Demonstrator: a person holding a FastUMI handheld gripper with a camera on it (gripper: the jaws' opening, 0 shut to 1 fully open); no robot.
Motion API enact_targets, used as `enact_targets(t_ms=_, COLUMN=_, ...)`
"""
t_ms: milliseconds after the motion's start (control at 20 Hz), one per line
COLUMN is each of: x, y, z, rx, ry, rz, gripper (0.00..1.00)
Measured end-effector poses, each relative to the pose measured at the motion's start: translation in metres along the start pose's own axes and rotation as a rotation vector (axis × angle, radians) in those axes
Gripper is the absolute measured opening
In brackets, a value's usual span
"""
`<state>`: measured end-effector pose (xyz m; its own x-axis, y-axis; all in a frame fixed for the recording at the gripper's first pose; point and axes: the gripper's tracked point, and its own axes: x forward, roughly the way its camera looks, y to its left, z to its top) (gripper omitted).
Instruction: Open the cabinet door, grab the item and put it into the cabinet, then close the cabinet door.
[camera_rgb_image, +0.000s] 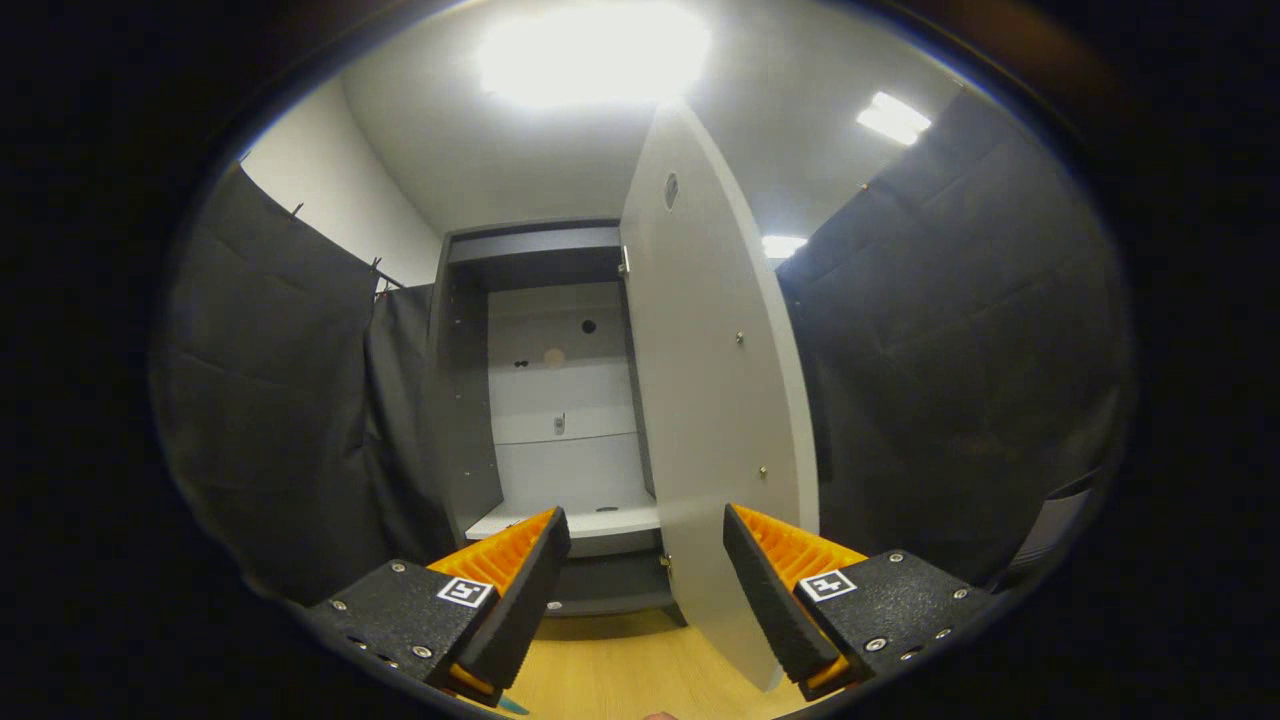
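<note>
While I look along the gripper (647, 585) in the gripper view, I see its two fingers spread wide apart, pinching nothing. The lower edge of the cabinet door (715, 420) hangs in the gap between them, closer to the right finger, and I cannot tell whether it touches that finger.

That door is a pale, flat panel, swung out toward me on hinges at the cabinet's right side, so I see its broad inner face with a few small screws and a round fitting near its top.

Beyond the fingers stands the cabinet (545, 400), tall and narrow, with dark grey side walls and top and a lighter back panel. A small dark hole and some faint marks show on the back panel. A white shelf (580, 520) sits at the bottom of the open compartment, just beyond the left fingertip, above a dark base.

Light wooden floor (620, 670) lies between the fingers, beneath the cabinet's front. I cannot make out the item to be put inside.
</note>
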<state>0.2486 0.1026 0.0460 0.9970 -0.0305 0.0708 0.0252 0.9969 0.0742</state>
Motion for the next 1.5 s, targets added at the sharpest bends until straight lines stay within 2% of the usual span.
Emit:
enact_targets(t_ms=300, x=0.005, y=0.022, z=-0.014, rx=-0.016, ry=-0.036, rz=0.067, gripper=0.95)
enact_targets(t_ms=800, x=-0.011, y=0.055, z=-0.058, rx=-0.038, ry=0.057, rz=0.212, gripper=0.95)
enact_targets(t_ms=1100, x=-0.028, y=0.077, z=-0.085, rx=0.004, ry=0.163, rz=0.281, gripper=0.95)
enact_targets(t_ms=1500, x=-0.048, y=0.075, z=-0.125, rx=-0.080, ry=0.306, rz=0.306, gripper=0.95)
